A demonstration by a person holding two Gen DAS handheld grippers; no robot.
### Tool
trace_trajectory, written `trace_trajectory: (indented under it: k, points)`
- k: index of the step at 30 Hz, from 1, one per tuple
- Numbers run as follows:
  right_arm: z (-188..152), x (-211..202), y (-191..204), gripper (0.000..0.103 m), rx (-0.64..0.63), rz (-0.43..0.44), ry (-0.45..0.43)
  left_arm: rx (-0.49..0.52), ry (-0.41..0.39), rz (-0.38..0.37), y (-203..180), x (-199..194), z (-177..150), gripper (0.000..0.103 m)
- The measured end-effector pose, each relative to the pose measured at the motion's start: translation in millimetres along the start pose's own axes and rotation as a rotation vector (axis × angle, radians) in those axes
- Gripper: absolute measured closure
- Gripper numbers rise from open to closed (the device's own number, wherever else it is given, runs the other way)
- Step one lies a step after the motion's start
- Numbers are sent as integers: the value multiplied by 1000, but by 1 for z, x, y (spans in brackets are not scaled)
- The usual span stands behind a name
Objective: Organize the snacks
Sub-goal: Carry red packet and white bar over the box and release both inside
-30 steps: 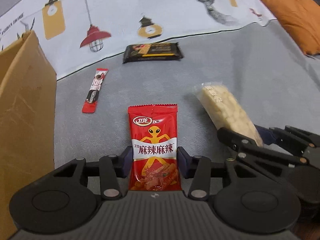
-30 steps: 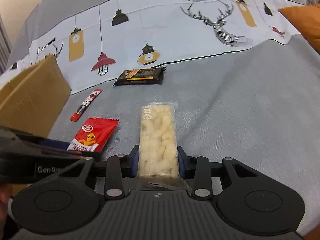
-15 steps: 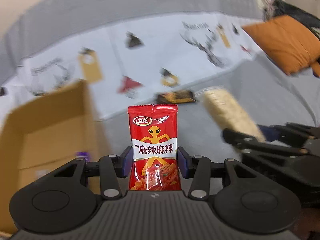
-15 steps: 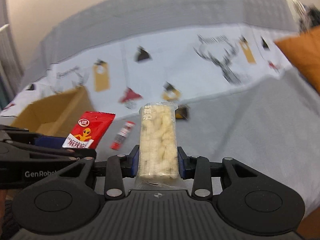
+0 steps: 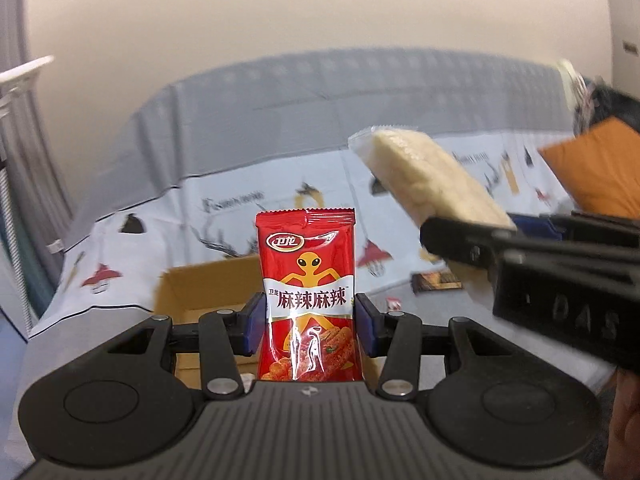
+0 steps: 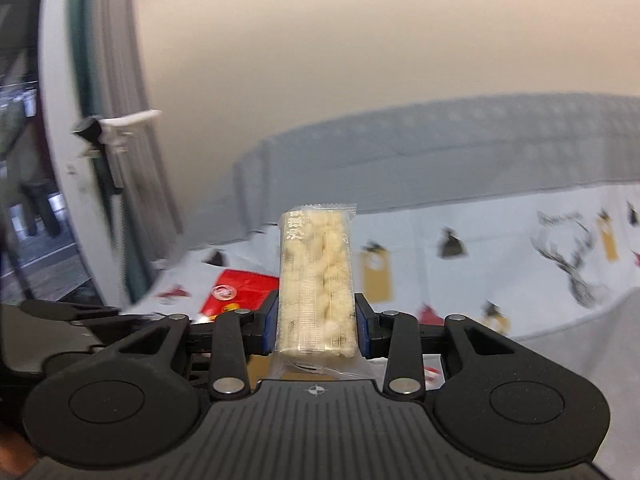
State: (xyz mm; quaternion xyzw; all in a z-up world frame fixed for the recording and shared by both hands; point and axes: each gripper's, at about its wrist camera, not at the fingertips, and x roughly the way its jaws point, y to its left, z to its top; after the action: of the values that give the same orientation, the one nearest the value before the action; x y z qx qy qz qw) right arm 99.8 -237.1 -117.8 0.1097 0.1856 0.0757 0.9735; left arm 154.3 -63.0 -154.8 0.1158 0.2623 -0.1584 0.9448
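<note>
Red foil-like plastic snack packet (image 5: 306, 300): glossy, glare streaks on lower half. Pale puffed-rice bar in clear plastic wrapper (image 6: 317, 284): film shiny, contents rough, knobbly. Black plastic left gripper (image 5: 306, 320): matt, ribbed housing, small bright metal pins. Brown cardboard box (image 5: 200, 292): matt, papery. Printed cloth bedspread (image 5: 224, 208): soft, matt, probably cotton; blurred.

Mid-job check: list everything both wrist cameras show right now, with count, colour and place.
red foil snack packet: 1, red, clamped upright in left gripper
clear-wrapped pale puffed bar: 1, cream, clamped in right gripper
open cardboard box: 1, brown, behind red packet
dark snack bar: 1, black, on grey cover
small red sachet: 1, partly hidden
orange cushion: 1, far right
printed sheet: 1, white, on bed
left gripper: 1, black
right gripper: 1, black
</note>
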Motion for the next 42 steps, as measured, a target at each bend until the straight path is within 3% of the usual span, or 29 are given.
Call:
trace_trajectory:
  k: [7, 10, 20, 28, 29, 31, 32, 33, 36, 42]
  points:
    - [-1, 25, 43, 64, -93, 28, 37, -96, 32, 21, 48, 16, -17, 52]
    - [-12, 44, 45, 64, -85, 27, 81, -120, 65, 41, 61, 31, -32, 52]
    - [-69, 111, 44, 64, 21, 33, 291, -201, 281, 80, 108, 102, -94, 52]
    - [-102, 142, 49, 64, -5, 41, 393, -210, 312, 117, 115, 108, -104, 52]
    - [-104, 145, 49, 64, -13, 43, 400, -214, 314, 125, 116, 108, -103, 50]
    - [-106, 147, 51, 63, -29, 65, 410, -227, 317, 146, 117, 105, -101, 28]
    - [-105, 145, 52, 57, -40, 72, 397, -230, 314, 158, 117, 105, -98, 8]
    - [-103, 141, 53, 43, -52, 70, 376, -228, 294, 165, 116, 100, -95, 7]
    - [-96, 130, 47, 44, -55, 91, 335, -208, 261, 145, 106, 89, -84, 6]
    - [-91, 100, 0, 44, 19, 34, 276, -154, 214, 64, 58, 86, -59, 6]
